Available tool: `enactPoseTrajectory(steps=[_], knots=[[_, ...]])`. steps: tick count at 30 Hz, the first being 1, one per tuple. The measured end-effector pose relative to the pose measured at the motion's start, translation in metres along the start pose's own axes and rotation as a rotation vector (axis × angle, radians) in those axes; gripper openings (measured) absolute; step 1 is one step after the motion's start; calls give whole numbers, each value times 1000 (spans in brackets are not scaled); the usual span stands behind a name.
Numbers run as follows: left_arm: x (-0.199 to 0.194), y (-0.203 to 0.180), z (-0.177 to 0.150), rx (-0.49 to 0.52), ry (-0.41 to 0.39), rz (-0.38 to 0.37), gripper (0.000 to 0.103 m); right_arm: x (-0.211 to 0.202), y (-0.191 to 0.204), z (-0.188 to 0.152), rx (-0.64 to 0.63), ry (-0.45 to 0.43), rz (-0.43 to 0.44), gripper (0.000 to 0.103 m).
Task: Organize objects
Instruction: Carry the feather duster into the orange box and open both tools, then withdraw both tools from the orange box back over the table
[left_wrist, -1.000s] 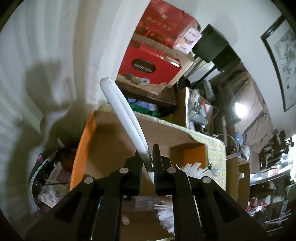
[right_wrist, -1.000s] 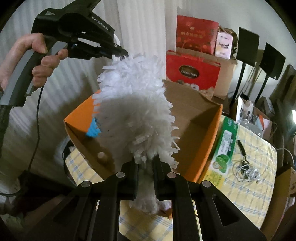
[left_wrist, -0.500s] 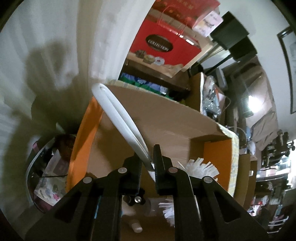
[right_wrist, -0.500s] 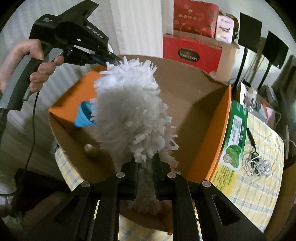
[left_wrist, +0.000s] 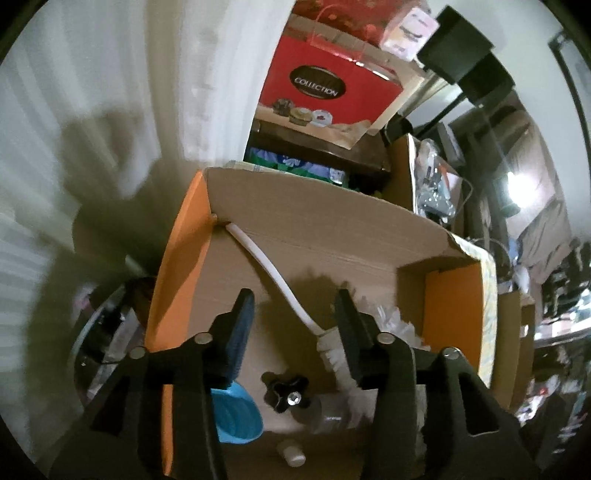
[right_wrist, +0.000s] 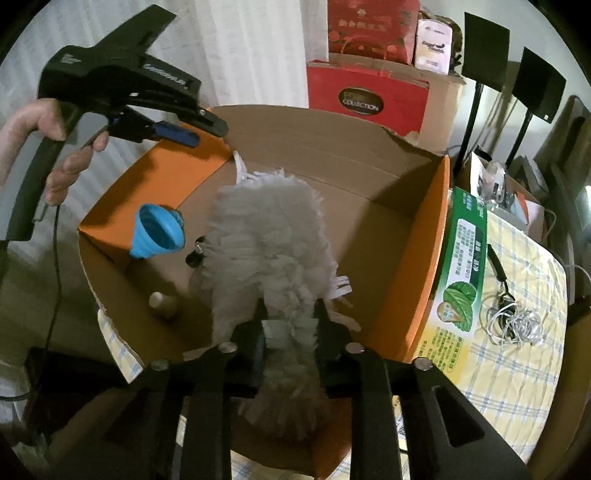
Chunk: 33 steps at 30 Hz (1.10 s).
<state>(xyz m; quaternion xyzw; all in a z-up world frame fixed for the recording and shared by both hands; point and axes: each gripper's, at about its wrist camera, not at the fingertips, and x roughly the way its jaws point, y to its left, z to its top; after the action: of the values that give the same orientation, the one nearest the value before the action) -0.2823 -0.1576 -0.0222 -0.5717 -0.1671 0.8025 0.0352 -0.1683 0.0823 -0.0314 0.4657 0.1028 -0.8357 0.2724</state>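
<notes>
The fluffy white duster (right_wrist: 269, 251) with its thin white handle (left_wrist: 271, 273) lies in my orange cardboard box (right_wrist: 413, 236) beside a blue funnel (right_wrist: 157, 230). My left tongs (left_wrist: 293, 317) have just spread wide off the handle; my right tongs (right_wrist: 290, 317) have just loosened, fluff between them.

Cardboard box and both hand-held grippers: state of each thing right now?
Cardboard box: open-topped.
Duster: lying in the box.
Blue funnel: in the box, on its side.
Left hand-held gripper: open, just released the handle.
Right hand-held gripper: just opening, fluff between.
</notes>
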Motion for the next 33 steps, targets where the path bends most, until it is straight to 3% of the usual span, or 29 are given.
enactPoseTrajectory(steps=[3, 5, 6, 10, 13, 16, 21, 25, 27, 33], knots=[[-9, -9, -9, 55, -26, 44, 60, -6, -3, 0, 25, -9, 18, 37], [-14, -13, -15, 83, -40, 53, 67, -12, -5, 0, 42, -17, 32, 53], [-16, -16, -19, 95, -45, 56, 70, -17, -5, 0, 46, -26, 34, 55], [-20, -26, -34, 142, -61, 94, 81, -39, -6, 1, 55, -71, 34, 69], [-21, -30, -48, 163, -62, 102, 82, -54, -10, 1, 74, -100, 33, 81], [-22, -33, -65, 178, -69, 94, 83, -67, -15, -2, 95, -118, 34, 83], [-31, -43, -91, 222, -114, 104, 94, -81, -26, -12, 134, -137, 17, 87], [-38, -53, -108, 255, -151, 122, 96, -87, -30, -21, 144, -136, -51, 94], [-42, -58, -114, 267, -170, 132, 101, -88, -34, -26, 157, -139, -62, 96], [-51, -73, -133, 282, -204, 127, 103, -92, -49, -40, 199, -137, -88, 99]])
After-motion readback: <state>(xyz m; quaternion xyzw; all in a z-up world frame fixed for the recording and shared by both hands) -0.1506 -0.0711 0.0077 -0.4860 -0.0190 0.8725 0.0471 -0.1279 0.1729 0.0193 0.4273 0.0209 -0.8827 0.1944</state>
